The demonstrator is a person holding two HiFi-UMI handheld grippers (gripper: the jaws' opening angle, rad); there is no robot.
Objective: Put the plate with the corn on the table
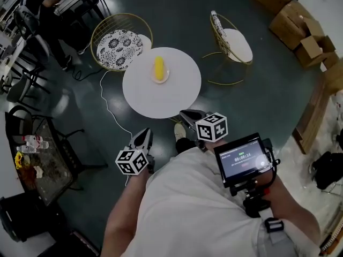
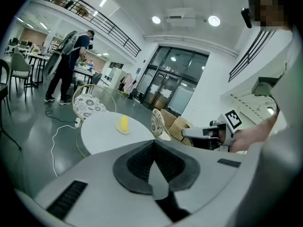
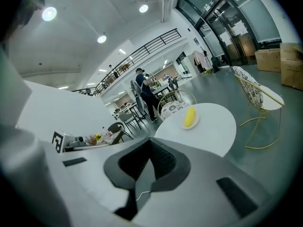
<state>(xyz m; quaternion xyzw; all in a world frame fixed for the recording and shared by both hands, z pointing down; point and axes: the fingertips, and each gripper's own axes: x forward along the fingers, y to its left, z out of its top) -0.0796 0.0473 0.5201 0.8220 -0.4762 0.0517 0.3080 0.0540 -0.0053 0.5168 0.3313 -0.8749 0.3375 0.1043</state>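
Note:
A yellow corn cob (image 1: 158, 68) lies on a small pale plate (image 1: 160, 79) a little behind the middle of the round white table (image 1: 155, 98). Both grippers hang near my body, short of the table's near edge. My left gripper (image 1: 143, 136) points at the table from the lower left, jaws shut and holding nothing. My right gripper (image 1: 187, 115) sits just below the table's near rim, also shut and holding nothing. The left gripper view shows the corn (image 2: 124, 123) and table (image 2: 102, 135) well ahead. In the right gripper view the corn (image 3: 189, 117) stands on the table (image 3: 213, 126).
Two gold wire chairs stand behind the table, one with a patterned cushion (image 1: 119, 45), one with a white seat (image 1: 236, 43). A white cable (image 1: 107, 106) trails on the floor at left. A dark table with bottles (image 1: 32, 154) is at left, cardboard boxes (image 1: 297, 23) at right.

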